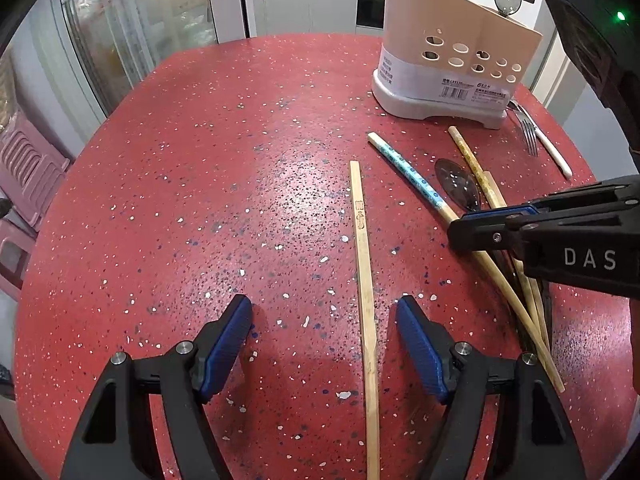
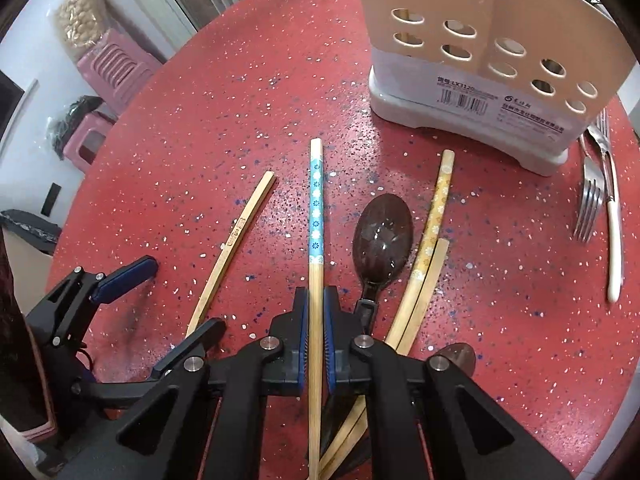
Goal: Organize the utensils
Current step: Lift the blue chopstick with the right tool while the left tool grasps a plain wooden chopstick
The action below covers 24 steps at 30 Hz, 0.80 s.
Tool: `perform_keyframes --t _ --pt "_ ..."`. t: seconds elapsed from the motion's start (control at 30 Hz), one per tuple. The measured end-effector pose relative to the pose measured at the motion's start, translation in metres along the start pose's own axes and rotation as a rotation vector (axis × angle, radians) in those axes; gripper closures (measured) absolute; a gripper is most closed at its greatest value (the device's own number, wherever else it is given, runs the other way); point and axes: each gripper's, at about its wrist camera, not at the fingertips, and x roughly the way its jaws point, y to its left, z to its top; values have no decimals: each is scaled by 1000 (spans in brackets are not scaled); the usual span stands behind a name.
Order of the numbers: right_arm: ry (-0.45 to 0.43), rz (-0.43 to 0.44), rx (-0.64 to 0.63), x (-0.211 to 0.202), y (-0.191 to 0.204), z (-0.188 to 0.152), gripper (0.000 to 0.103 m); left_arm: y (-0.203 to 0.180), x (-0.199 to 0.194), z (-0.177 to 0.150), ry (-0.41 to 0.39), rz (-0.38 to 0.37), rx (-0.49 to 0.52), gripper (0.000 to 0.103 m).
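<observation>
Red speckled surface (image 2: 240, 92) carries all the utensils. No item lies on its left part.

Right tool (image 2: 316, 312): pads are clamped on the blue chopstick (image 2: 316, 208) at its bare wooden section, low centre of the right wrist view. The patterned end points up the frame toward the holder (image 2: 492, 60). In the left wrist view this tool (image 1: 464, 228) enters from the right edge, over the crossed sticks.

Left tool (image 1: 324, 316): pads stand wide apart, nothing between them is gripped. The plain chopstick (image 1: 364, 280) lies on the surface and runs up the frame just inside the right pad, not touched. In the right wrist view the same tool (image 2: 140, 268) sits at lower left, beside that chopstick (image 2: 236, 240).

Surroundings, right wrist view:
- Dark spoon (image 2: 382, 236), bowl up, just right of the blue chopstick; its handle passes under the right tool.
- Yellow chopstick (image 2: 434, 216) and a second plain stick (image 2: 432, 280) lie side by side right of the spoon, running under the tool.
- Holder, beige with round holes on a white base, stands at upper right. The path from tool to holder is free of objects.
- Forks (image 2: 592, 184) and a white-handled utensil (image 2: 614, 248) lie at the right edge, next to the holder base.
- Pink stools (image 2: 116, 68) stand beyond the surface edge, upper left.
</observation>
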Motion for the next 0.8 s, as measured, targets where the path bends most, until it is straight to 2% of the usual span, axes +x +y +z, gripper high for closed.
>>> perform_keyframes --t 0.27,0.43,0.57,0.67,0.7,0.73,0.77,0.8 --pt "19 -38 -27 5 12 7 95 -4 2 7 18 11 19 8" --pt "-67 1 3 -15 5 1 95 -8 6 14 37 4 42 9" --pt "-134 27 12 -38 -1 -7 95 -12 8 23 74 -30 65 18" --pt "-171 48 30 -52 -9 -12 95 -18 9 31 107 -55 100 31" --pt "-185 59 38 -56 -11 -15 95 -21 9 33 119 -60 117 39" --pt "-197 69 45 -61 -13 -18 95 -24 9 33 125 -68 128 51" --pt "-207 76 49 -65 -17 -21 95 -26 9 35 130 -72 140 57" --pt "-217 80 52 -69 -19 -23 95 -29 9 36 133 -73 147 74"
